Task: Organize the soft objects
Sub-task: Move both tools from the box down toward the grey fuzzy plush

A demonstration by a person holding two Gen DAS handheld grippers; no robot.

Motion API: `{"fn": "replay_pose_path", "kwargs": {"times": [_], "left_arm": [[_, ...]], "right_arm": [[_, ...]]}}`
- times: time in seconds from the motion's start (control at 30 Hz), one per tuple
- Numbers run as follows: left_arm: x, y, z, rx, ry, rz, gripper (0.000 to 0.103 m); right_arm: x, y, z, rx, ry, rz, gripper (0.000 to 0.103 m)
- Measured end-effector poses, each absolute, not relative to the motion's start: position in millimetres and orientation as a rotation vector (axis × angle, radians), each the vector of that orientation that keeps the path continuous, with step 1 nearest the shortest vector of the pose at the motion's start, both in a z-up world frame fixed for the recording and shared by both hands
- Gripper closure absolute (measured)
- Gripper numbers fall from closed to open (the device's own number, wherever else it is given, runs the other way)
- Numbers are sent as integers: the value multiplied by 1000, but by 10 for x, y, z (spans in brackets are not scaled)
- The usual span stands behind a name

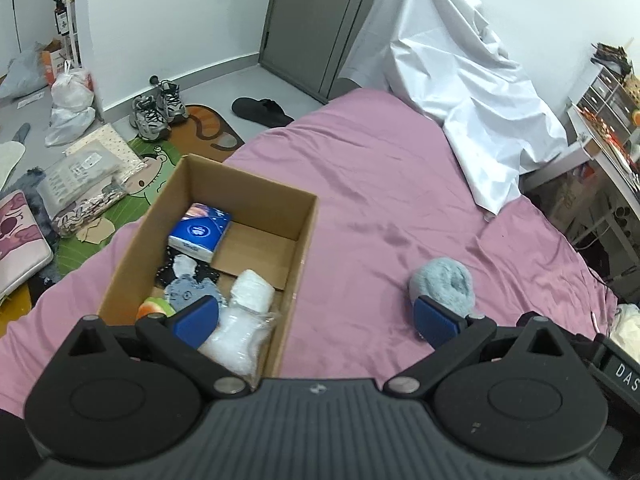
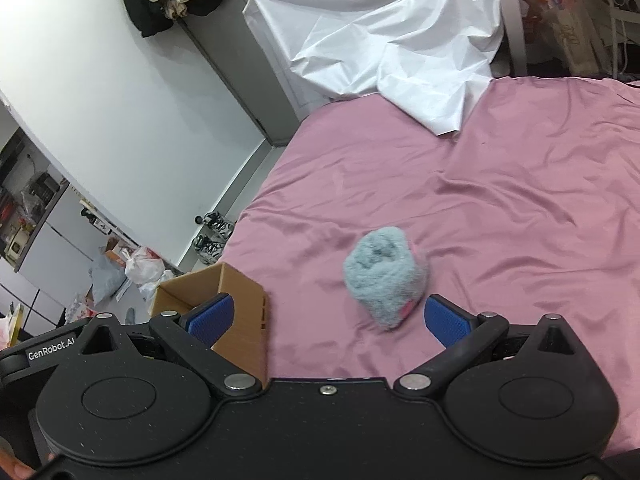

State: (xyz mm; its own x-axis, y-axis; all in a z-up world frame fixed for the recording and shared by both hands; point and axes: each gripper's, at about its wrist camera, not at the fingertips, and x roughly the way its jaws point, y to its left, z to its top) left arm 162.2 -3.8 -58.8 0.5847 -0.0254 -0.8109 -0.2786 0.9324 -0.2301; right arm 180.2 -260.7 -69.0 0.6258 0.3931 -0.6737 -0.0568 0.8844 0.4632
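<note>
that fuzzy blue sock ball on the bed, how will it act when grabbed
The sock ball looks fluffy and rolled up, so it will likely squash rather than resist. Probably light. Its rounded shape may roll on the smooth sheet if nudged.

Pink bedsheet (image 2: 500, 208) clear around fluffy bundle (image 2: 384, 280); cardboard box (image 2: 240, 304) left.

right gripper (image 2: 326, 318) body: "GenRobot.AI" | device at left-wrist view's right edge (image 1: 624, 372): "DAS", cut off

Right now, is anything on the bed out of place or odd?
Yes: one fluffy grey-blue bundle lies loose on the pink sheet, outside the cardboard box that holds the other soft items. Nothing looks spilled or damaged.
</note>
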Motion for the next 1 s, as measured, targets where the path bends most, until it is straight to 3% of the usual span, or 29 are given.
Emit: {"fn": "replay_pose_path", "kwargs": {"times": [1.0], "left_arm": [[1906,-700,-722,-267,942,99,3]], "right_arm": [[1846,-3348,-1069,652,832,236,1]]}}
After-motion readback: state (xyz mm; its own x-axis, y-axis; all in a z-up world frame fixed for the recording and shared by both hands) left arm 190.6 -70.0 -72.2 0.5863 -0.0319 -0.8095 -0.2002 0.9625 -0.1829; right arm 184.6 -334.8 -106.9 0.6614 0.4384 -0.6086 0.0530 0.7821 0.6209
